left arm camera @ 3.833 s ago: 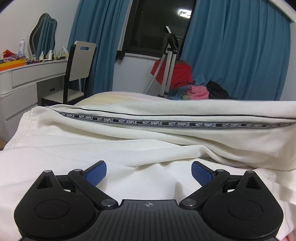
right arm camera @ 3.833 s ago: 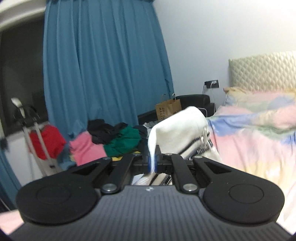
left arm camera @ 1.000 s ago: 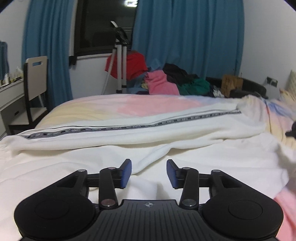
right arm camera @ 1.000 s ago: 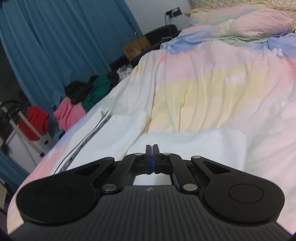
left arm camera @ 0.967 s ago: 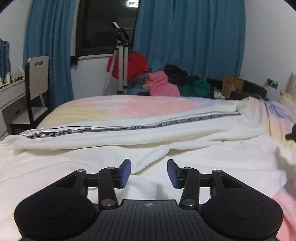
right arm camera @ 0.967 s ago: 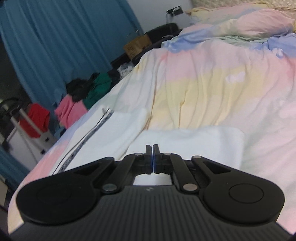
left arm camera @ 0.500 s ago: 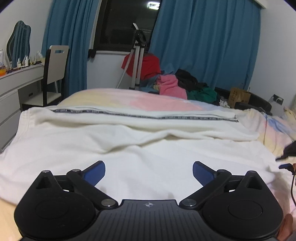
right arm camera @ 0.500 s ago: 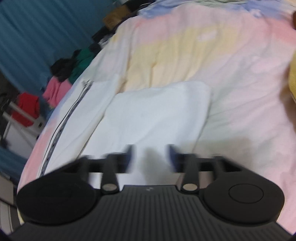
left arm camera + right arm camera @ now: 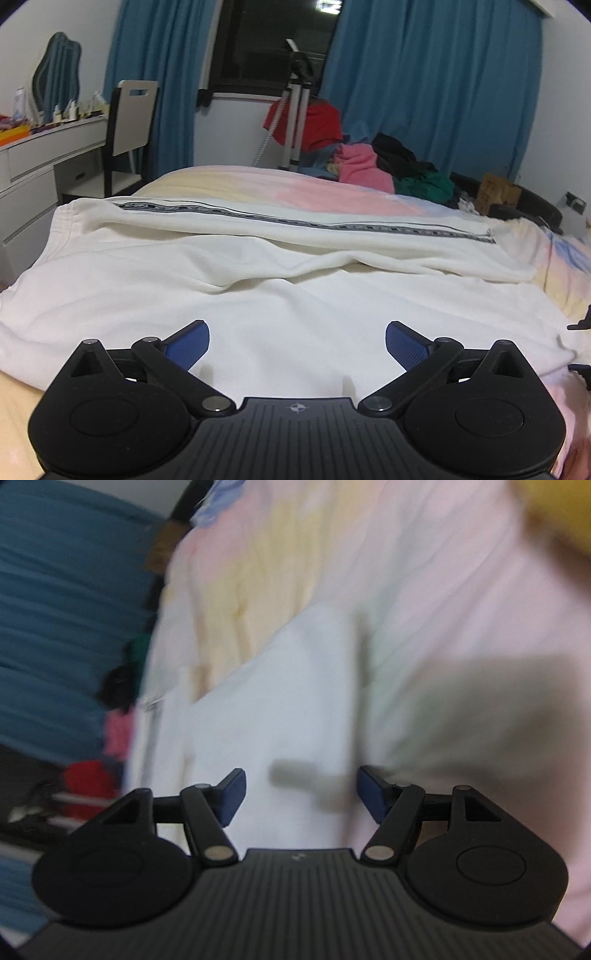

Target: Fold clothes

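Note:
A white garment [image 9: 258, 280] with a black lettered stripe [image 9: 295, 221] lies spread across the pastel bed [image 9: 332, 188]. My left gripper [image 9: 297, 341] is wide open and empty, just above the garment's near part. In the blurred right wrist view, my right gripper [image 9: 299, 794] is open and empty above the garment's folded white end [image 9: 280, 701]. The right gripper's tips [image 9: 580, 347] show at the right edge of the left wrist view.
A pile of pink, black, green and red clothes [image 9: 373, 166] and a tripod [image 9: 295, 110] stand beyond the bed. A white desk [image 9: 48, 147] and chair [image 9: 129, 122] are at the left. Blue curtains [image 9: 424, 92] hang behind. The pastel sheet [image 9: 461, 609] stretches right.
Both grippers have opened. The right one let go of the garment's end and lifted, swinging fast. The left one pulled back a little from the garment.

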Tool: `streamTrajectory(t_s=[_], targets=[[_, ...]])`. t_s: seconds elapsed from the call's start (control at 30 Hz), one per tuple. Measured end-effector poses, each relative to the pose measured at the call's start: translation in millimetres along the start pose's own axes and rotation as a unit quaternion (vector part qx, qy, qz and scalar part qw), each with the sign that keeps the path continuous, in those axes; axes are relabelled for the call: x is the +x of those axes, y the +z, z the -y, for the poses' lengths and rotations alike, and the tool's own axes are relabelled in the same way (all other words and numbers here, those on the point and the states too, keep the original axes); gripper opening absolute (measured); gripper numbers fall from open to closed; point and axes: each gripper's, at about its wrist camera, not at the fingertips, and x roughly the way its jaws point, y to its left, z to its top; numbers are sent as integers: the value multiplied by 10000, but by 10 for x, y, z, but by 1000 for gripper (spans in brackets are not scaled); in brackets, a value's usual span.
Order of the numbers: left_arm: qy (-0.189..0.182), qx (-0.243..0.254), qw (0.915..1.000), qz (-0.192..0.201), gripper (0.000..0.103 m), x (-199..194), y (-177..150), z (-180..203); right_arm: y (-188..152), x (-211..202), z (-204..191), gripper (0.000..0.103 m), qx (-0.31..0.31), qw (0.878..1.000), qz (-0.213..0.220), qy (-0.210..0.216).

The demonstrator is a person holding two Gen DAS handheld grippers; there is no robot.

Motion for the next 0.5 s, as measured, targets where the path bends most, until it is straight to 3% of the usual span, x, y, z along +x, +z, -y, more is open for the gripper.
streamTrajectory(t_s=[0.1,0.27,0.33,0.4,0.5], targets=[[-44,-186,9998,-47,103,35,16,-42,-19,144,-45,69,-20,9980,-351,522],[15,-627,9979,-137,103,86,55,-159,-10,118,-111,69,-52,9880,-338,1504],[96,-948,9954,-140,103,83,79,-252,-21,80,-141,70,-126,9860,-268,1641],[317,-1533,9876,-123,102,41,107,-433,-43,82,-138,70,-175,9877,-262,1533],[583,-2726,9603,-109,101,-108,140,-910,-5,102,-67,69,-72,9905,-316,1335]])
